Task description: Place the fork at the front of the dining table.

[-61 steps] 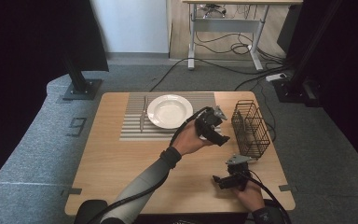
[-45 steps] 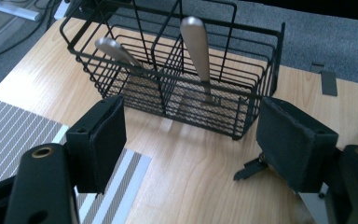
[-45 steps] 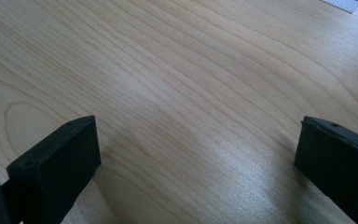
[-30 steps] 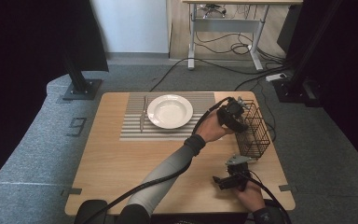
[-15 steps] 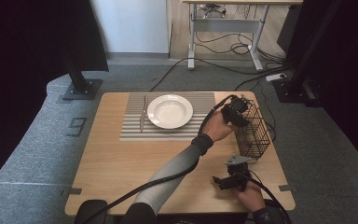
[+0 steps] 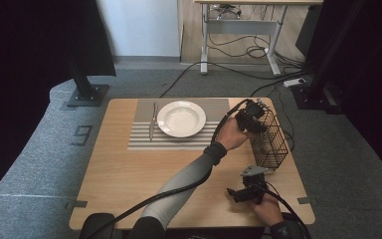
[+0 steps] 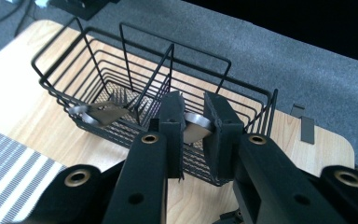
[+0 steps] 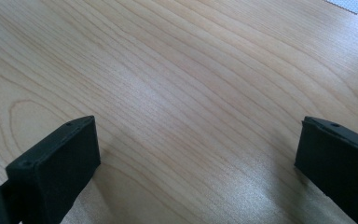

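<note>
Left gripper view: left gripper (image 7: 193,122) jaws clamp a spoon (image 7: 196,128) over the wire basket (image 7: 121,70); right gripper (image 8: 196,154) rests wide open on the bench (image 8: 191,70).

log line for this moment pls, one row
left gripper: shut on metal utensil handle, at wire basket rim | right gripper: open, low over bare table | plate: on striped mat
</note>
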`<state>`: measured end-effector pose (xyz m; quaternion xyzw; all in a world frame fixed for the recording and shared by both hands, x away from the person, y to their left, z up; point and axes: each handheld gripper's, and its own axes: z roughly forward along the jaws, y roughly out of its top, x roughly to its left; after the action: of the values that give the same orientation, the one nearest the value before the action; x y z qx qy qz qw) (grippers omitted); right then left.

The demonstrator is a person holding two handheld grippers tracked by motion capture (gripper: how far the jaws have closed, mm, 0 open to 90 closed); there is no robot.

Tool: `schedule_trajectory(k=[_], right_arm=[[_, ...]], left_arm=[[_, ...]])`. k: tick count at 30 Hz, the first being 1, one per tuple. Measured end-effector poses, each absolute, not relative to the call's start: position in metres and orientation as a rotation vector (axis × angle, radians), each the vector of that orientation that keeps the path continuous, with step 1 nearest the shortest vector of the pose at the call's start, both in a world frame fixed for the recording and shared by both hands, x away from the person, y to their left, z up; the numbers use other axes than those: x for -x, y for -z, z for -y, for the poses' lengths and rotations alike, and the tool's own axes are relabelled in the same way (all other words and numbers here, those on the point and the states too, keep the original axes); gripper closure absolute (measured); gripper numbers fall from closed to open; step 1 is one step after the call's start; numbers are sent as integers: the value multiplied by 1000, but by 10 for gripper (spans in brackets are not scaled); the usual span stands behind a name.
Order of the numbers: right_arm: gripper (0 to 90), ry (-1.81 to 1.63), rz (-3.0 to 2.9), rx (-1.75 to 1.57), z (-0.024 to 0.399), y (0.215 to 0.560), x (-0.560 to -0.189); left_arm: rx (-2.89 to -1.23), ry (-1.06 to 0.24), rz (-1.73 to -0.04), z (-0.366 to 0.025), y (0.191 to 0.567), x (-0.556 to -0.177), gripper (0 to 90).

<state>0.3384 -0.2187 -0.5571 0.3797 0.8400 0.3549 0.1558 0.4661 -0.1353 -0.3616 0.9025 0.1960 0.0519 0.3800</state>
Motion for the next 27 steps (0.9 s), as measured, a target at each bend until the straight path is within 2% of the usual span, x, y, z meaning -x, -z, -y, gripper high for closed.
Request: schedule_trajectory(k=[27], right_arm=[[0,-1018,-2404,-1093,218,557,-338]], left_arm=[[-2226,-204,-413,100,299,-451,786]])
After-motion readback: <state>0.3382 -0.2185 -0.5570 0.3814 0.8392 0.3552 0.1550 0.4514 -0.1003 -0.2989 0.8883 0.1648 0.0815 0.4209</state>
